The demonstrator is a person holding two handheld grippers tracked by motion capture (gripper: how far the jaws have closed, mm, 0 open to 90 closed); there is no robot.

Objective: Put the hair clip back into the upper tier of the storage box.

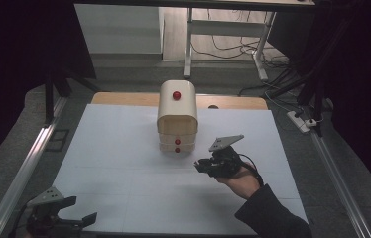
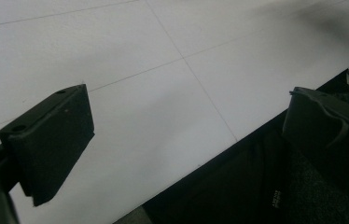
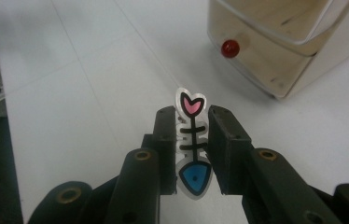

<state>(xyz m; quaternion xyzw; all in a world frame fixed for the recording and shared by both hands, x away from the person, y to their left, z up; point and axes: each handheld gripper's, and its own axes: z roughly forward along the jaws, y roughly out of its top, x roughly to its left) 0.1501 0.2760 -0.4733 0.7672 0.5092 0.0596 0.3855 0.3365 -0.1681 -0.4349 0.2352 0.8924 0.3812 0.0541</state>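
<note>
Fishbone charm sits clamped between the jaws of the right gripper, pink heart tail poking out past the tips, blue head back toward the hand. Ahead and to its right stands the drawer box with a red knob. Left gripper hangs spread wide, nothing between its jaws, over the near edge of the table

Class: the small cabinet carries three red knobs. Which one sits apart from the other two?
The knob on the cabinet's rounded top. The other two sit close together, one above the other, low on the drawer fronts.
</note>
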